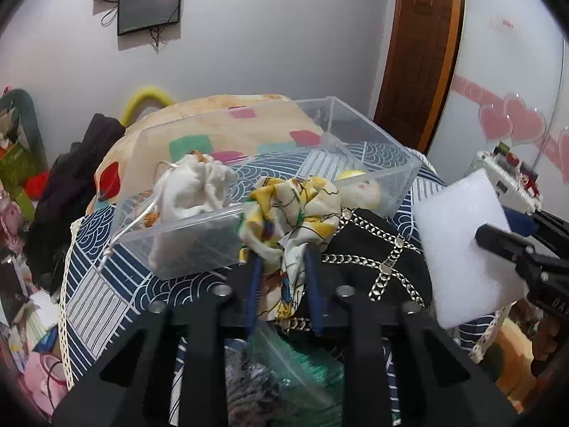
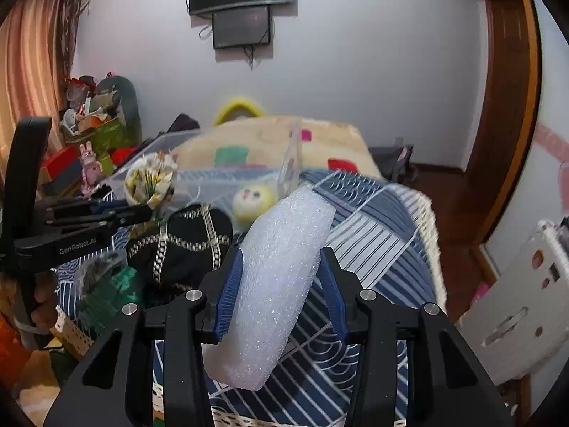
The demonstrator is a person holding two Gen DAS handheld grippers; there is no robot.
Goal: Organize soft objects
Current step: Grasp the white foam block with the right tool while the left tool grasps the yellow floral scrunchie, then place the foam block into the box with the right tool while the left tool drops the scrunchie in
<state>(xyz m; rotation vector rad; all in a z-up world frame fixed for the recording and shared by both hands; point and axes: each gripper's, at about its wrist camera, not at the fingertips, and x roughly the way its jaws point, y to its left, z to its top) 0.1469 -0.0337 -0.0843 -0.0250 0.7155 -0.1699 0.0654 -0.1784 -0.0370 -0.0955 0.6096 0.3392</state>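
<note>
My left gripper [image 1: 282, 267] is shut on a yellow-and-white patterned cloth [image 1: 291, 210], held just in front of the clear plastic bin [image 1: 199, 245]. The cloth also shows in the right wrist view [image 2: 149, 178]. A white drawstring pouch [image 1: 192, 188] hangs over the bin's near wall, and a yellow-and-cream plush ball [image 1: 362, 188] lies inside the bin; it also shows in the right wrist view [image 2: 252, 201]. My right gripper [image 2: 284, 277] is shut on a white foam block [image 2: 277, 284], also seen at the right of the left wrist view [image 1: 462, 245]. A black chain-trimmed cloth [image 1: 377, 249] lies under the left gripper.
The blue-and-white patterned bedspread [image 2: 373, 235] covers the bed. A cream pillow with coloured squares [image 1: 220, 124] lies behind the bin. A green item in a plastic bag [image 1: 295, 359] lies near the front. Clutter fills the left side of the room [image 2: 92, 131]. A wooden door [image 1: 419, 53] stands at the right.
</note>
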